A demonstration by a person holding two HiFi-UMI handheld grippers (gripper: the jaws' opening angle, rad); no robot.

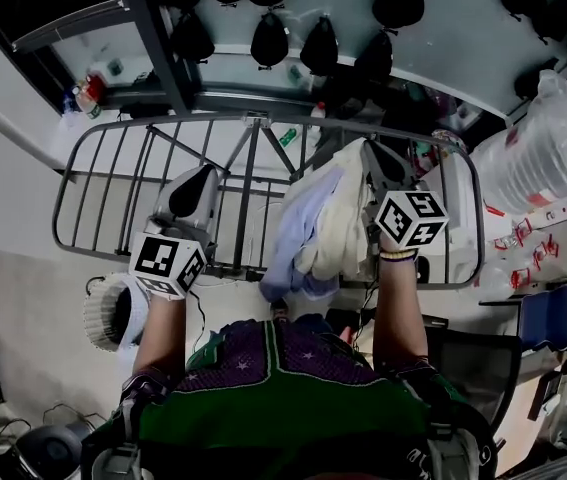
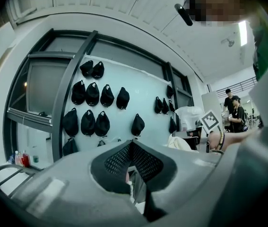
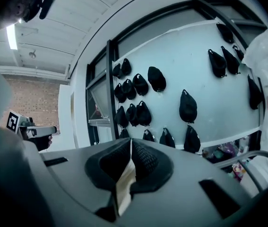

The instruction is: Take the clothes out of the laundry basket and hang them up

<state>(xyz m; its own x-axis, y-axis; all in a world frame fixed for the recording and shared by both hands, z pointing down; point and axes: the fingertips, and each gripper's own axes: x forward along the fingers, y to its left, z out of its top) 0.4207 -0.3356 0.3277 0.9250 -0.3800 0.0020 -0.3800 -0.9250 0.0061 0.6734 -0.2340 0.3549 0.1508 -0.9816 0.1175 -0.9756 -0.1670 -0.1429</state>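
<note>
Your green and purple top point(image 1: 283, 398) fills the bottom of the head view. Beyond it, your right tongs point(image 1: 375, 153) are clamped on a cream garment point(image 1: 343, 223), with a strip of it pinched between the pads. It hangs beside a pale blue garment point(image 1: 298, 233) over the metal drying rack point(image 1: 163, 120). Your left tongs point(image 1: 205, 173) are closed with nothing clearly in them, above the rack's bars and apart from the clothes. A white ribbed basket point(image 1: 101, 313) sits on the floor by your left forearm.
</note>
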